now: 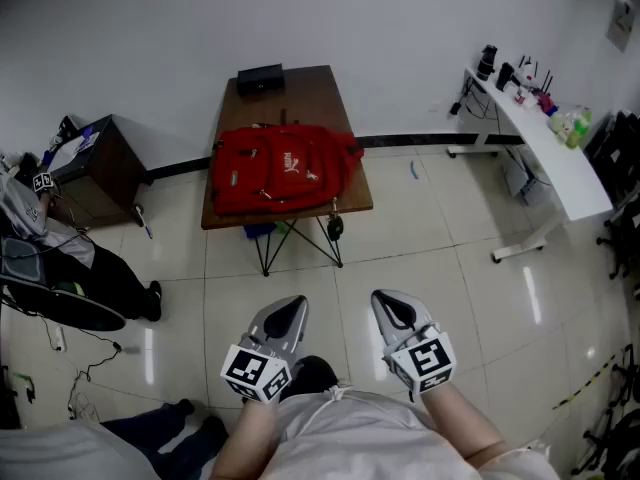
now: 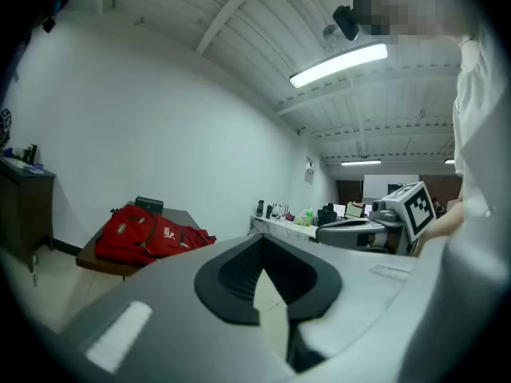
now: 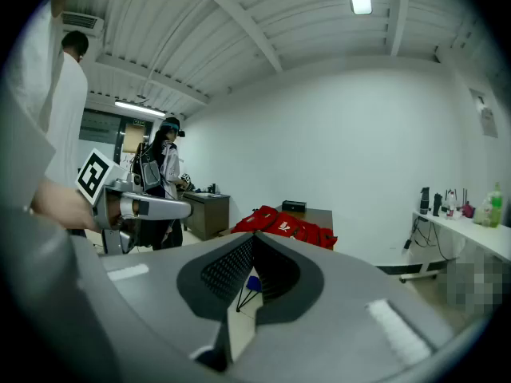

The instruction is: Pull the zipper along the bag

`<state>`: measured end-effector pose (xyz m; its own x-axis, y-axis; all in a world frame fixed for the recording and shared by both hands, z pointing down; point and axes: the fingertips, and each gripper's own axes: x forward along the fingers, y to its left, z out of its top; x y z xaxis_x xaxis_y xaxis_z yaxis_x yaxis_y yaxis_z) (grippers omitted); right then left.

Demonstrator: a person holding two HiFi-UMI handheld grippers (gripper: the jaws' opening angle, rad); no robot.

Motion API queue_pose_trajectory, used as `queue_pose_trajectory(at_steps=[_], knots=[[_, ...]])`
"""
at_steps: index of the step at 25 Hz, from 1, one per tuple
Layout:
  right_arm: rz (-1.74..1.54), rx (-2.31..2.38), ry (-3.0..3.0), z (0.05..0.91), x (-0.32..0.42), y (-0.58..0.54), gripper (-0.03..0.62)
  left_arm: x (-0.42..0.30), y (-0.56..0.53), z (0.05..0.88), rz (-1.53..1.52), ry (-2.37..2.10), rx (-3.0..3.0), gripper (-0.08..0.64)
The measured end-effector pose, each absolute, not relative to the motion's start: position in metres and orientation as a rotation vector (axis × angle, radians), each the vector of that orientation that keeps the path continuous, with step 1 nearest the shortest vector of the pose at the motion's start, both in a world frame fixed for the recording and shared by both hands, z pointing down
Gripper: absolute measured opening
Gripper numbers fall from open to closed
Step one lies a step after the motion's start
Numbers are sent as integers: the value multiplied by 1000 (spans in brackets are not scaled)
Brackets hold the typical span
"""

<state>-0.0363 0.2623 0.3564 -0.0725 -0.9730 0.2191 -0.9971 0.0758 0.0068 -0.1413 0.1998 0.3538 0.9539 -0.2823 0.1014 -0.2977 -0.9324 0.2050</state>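
Down at the bottom of the head view, tight against the person's pale shirt, the left gripper (image 1: 290,308) and the right gripper (image 1: 386,302) sat side by side, both aimed forward over the glossy tiled floor (image 1: 430,238). In the left gripper view, the left gripper (image 2: 259,242) had its dark pads pressed together at the tips, with nothing between them and only floor showing through the gap behind. Same story on the right gripper (image 3: 254,239): tips touching, pinching nothing. Well ahead of both, far from either jaw, the red fabric backpack (image 1: 282,168) lay flat across the small brown wooden folding table (image 1: 300,93), against the white wall. Its zipper was too small to make out from there. Behind the backpack, at the table's far edge, sat a small black box (image 1: 260,78). Off to the right ran a long white desk (image 1: 555,163), and off to the left stood a dark cabinet (image 1: 100,158).
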Motion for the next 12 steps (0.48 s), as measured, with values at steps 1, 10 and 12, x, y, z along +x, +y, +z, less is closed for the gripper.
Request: queue_pose_trajectory(at_steps=[1,10,12], knots=[[230,2027,-2174,358,-31,261,8,-136,199,356,113,-426,2886,6],[304,2051,-2176,374,13,226,8,-90,159,380,187,-427,2855,6],[316,2045,-2175,379,26,211,8,-76,142,388,200,-427,2841,6]])
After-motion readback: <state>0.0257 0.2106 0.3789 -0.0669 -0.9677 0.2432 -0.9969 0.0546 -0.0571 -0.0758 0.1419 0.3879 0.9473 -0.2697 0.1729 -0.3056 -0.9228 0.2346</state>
